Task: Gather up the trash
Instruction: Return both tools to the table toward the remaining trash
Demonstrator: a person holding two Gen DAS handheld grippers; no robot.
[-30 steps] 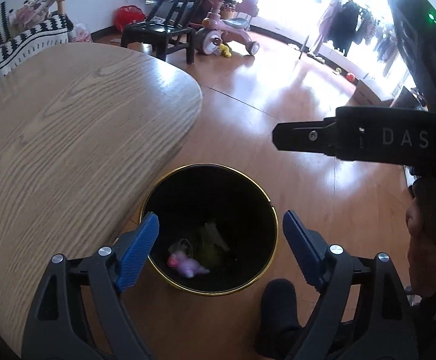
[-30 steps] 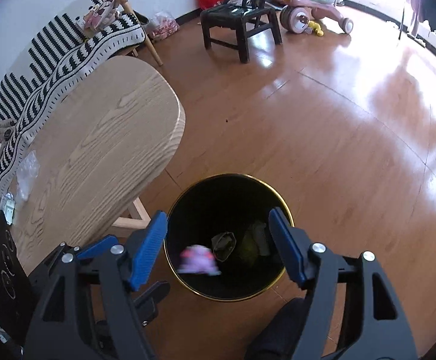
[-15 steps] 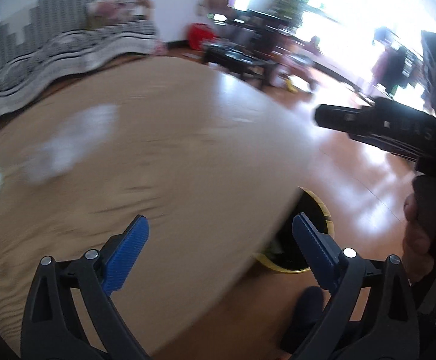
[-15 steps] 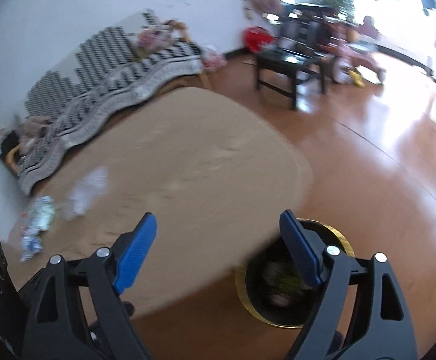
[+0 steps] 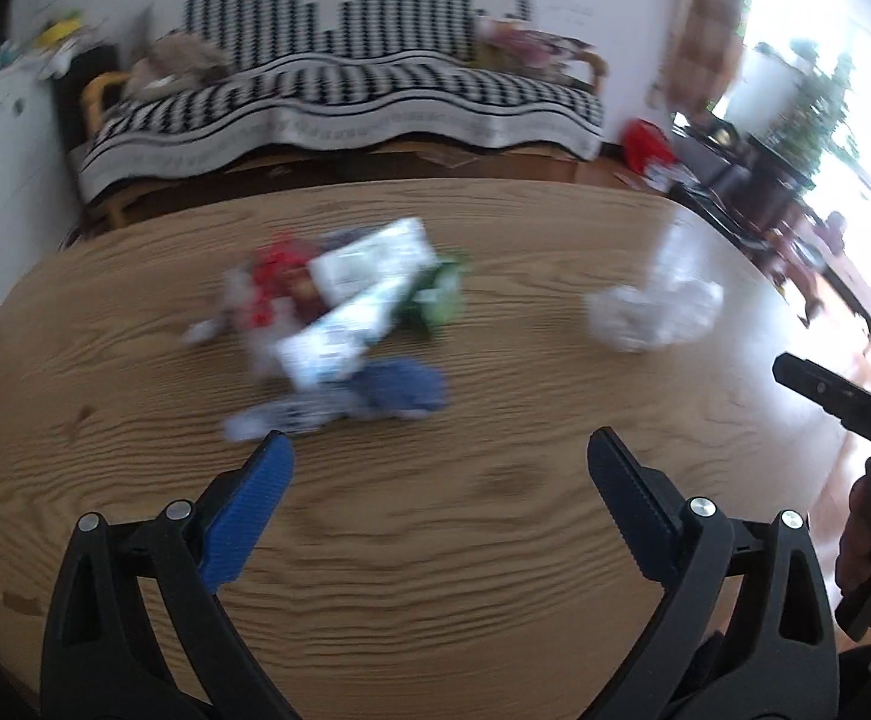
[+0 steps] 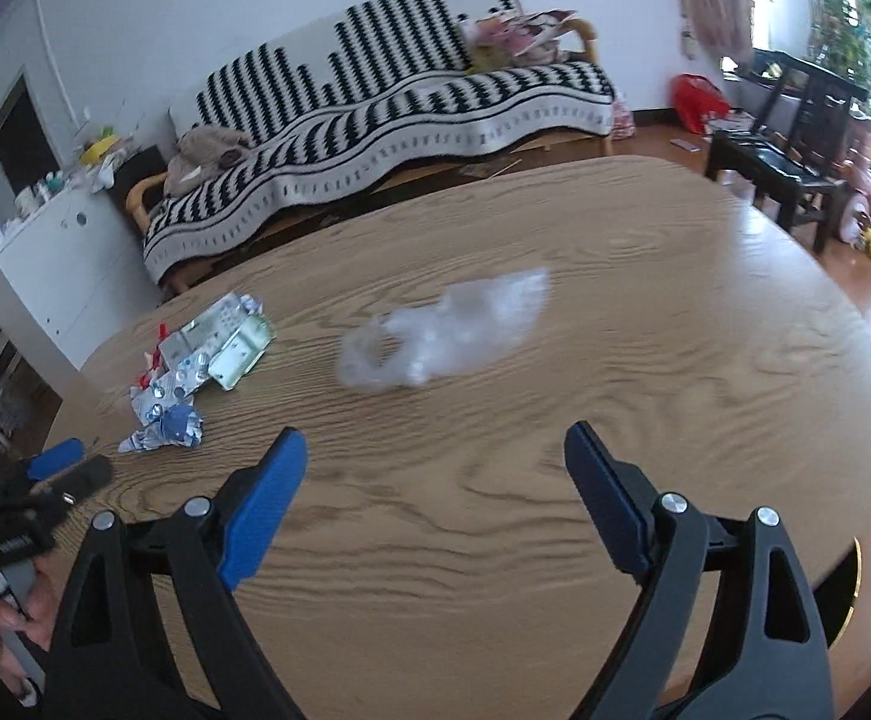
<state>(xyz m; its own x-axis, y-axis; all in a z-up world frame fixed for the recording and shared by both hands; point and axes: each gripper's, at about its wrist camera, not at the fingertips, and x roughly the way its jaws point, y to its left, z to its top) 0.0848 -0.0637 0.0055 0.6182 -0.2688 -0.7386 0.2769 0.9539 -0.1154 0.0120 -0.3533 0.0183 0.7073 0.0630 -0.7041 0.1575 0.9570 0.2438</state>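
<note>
Both wrist views look obliquely down across the desk [image 5: 495, 540] toward the sofa [image 6: 405, 90] at frame top; both share the trash [image 5: 345, 312] and clear bag [image 6: 447, 330].

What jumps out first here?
A heap of wrappers mid-table, with a crumpled clear bag lying apart to its right on the wooden table. Both the left gripper and right gripper hang open and empty over the bare near side. Behind stands a striped sofa.
</note>
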